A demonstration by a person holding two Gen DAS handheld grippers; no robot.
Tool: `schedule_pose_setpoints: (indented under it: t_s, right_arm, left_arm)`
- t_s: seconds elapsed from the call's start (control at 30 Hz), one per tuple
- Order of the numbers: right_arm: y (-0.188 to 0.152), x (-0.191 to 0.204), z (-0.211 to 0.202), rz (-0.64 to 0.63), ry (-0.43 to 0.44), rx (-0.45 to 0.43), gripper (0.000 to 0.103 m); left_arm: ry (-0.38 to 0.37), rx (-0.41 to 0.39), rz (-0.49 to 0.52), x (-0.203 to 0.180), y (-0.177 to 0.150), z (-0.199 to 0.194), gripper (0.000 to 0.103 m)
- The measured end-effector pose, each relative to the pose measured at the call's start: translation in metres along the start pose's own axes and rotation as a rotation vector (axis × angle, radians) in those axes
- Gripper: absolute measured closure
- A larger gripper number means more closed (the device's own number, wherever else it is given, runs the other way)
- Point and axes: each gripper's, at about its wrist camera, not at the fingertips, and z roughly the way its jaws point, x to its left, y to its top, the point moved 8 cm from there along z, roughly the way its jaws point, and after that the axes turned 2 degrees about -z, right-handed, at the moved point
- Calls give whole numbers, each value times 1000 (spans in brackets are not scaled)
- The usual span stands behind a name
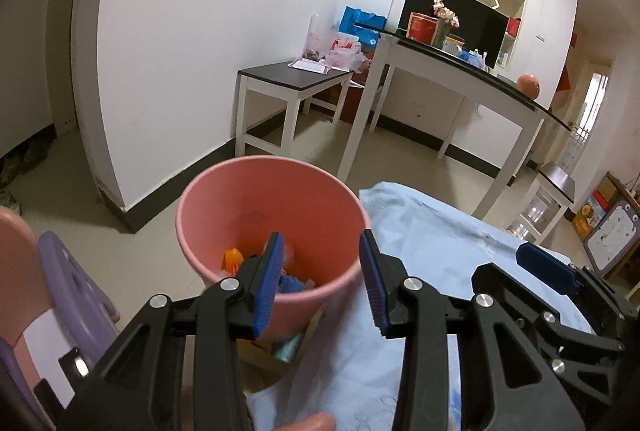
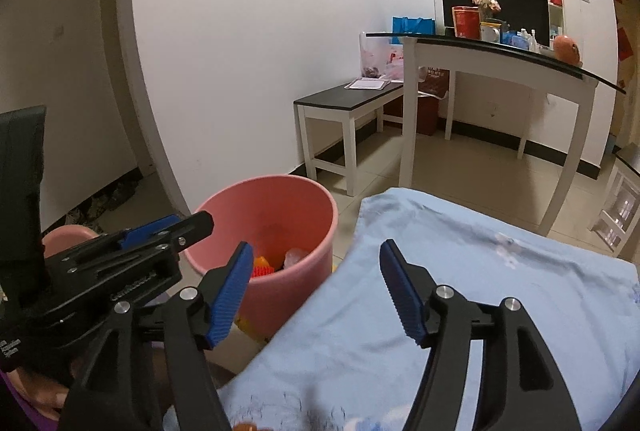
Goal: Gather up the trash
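I am holding the left tongs [image 1: 322, 285] over the near rim of the pink bin [image 1: 320, 191]. Its blue pads are standing well apart with nothing between them. The left pad [image 1: 270, 283] is showing against the inside of the bin and the right pad [image 1: 374, 283] is sitting just outside the bin's right edge, above the light blue cloth [image 1: 440, 239].

Down in the bin I am seeing the trash [image 1: 233, 259]: an orange piece, something blue and a pale, clear scrap, all lying at the bottom. I cannot tell what each piece is.

The right tongs [image 2: 316, 289] is hanging over the left edge of the same cloth [image 2: 480, 271], just beside the bin [image 2: 304, 199]. Its pads are spread wide and are gripping nothing. From this side the orange trash [image 2: 262, 267] is peeking over the bin's near wall, with a pale lump next to it.

The left tongs [image 2: 152, 231] is also showing in the right wrist view, reaching toward the bin from the left.

Behind all this a white table with a dark top [image 1: 460, 71] is standing against the far wall, carrying a red box, flowers and an orange ball. A low dark-topped side table [image 1: 292, 79] is sitting to its left with bags and papers on it.
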Motion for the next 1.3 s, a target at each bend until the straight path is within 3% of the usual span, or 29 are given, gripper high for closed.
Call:
schedule_pose_setpoints:
  t_s: [1.3]
  right_arm:
    - [-29, -5, -120, 0, -92, -88, 36]
  left_arm:
    - [-7, -53, 112, -41, -45, -79, 63]
